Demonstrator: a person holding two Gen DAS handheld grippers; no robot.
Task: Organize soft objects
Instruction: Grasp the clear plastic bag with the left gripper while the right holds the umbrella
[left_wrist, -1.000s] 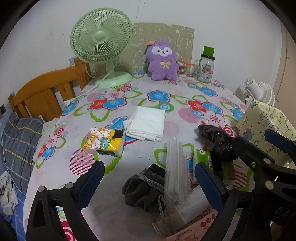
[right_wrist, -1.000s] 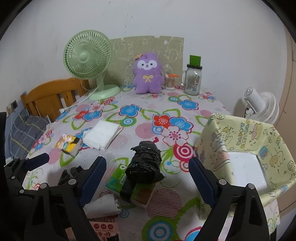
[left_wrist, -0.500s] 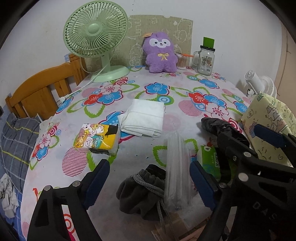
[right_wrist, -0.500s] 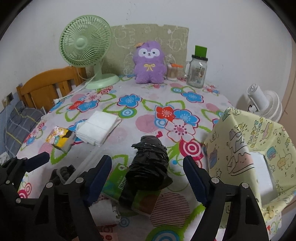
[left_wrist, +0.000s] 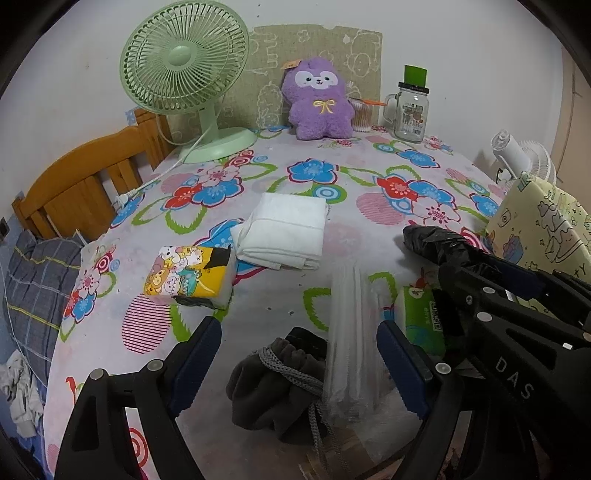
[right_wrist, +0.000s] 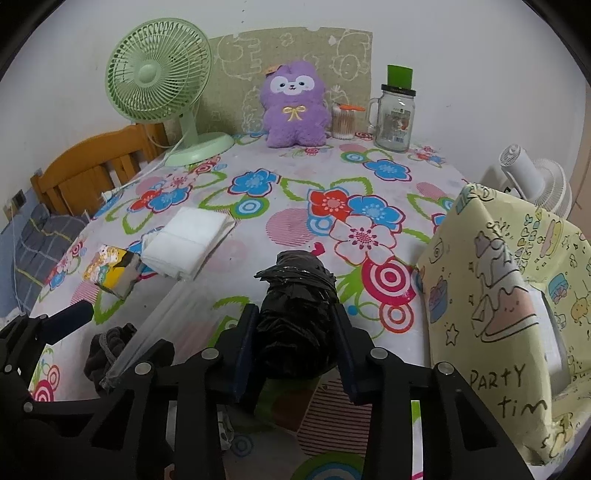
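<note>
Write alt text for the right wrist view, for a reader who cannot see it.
The right gripper has just closed its jaws on a crumpled black plastic bag on a flower-print tablecloth. A yellow cartoon-print bag stands at right; a purple plush toy, green fan and glass jar line the far wall.

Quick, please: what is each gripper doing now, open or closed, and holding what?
Left gripper: open, holding nothing.
Right gripper: just closed on the black plastic bundle.
</note>
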